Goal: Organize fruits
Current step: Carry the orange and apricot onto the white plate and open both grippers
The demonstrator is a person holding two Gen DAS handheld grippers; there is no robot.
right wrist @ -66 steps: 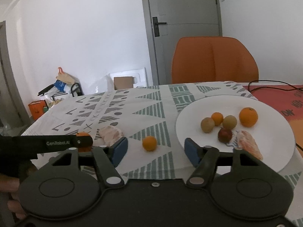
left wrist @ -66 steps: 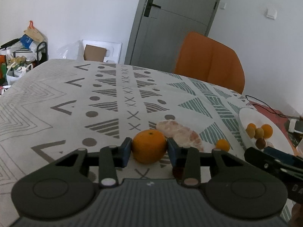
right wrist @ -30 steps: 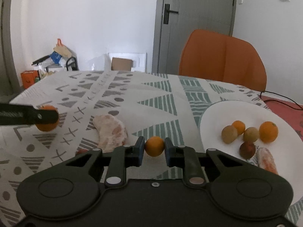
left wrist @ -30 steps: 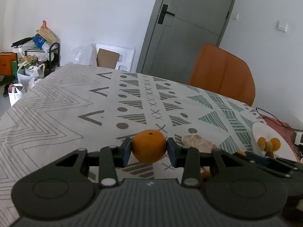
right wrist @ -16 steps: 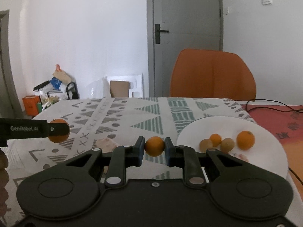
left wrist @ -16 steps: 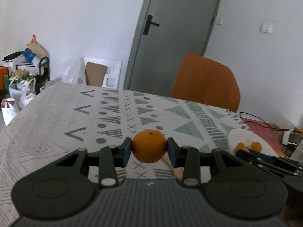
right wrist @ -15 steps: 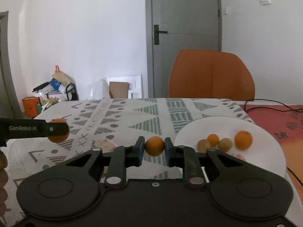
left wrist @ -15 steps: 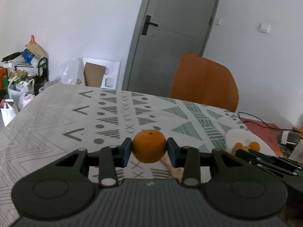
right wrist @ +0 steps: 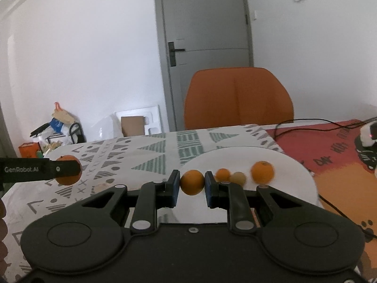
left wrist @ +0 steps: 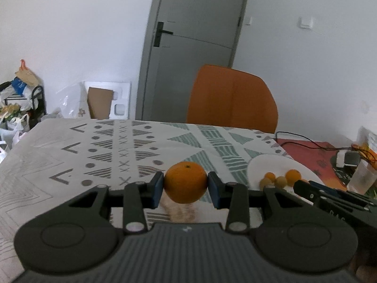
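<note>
Left gripper [left wrist: 185, 186] jaws clamp a big orange [left wrist: 185, 182] — right gripper [right wrist: 192, 186] jaws pinch a small orange [right wrist: 192, 182]

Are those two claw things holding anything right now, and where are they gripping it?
Yes. The left gripper pinches a large orange by its two sides; the right gripper pinches a smaller orange fruit the same way.

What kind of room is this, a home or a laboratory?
Most likely a home, perhaps a dining area. A table with a patterned tablecloth holds a white plate of fruit, an orange chair stands behind it, and bags and boxes are piled by a grey door.
</note>
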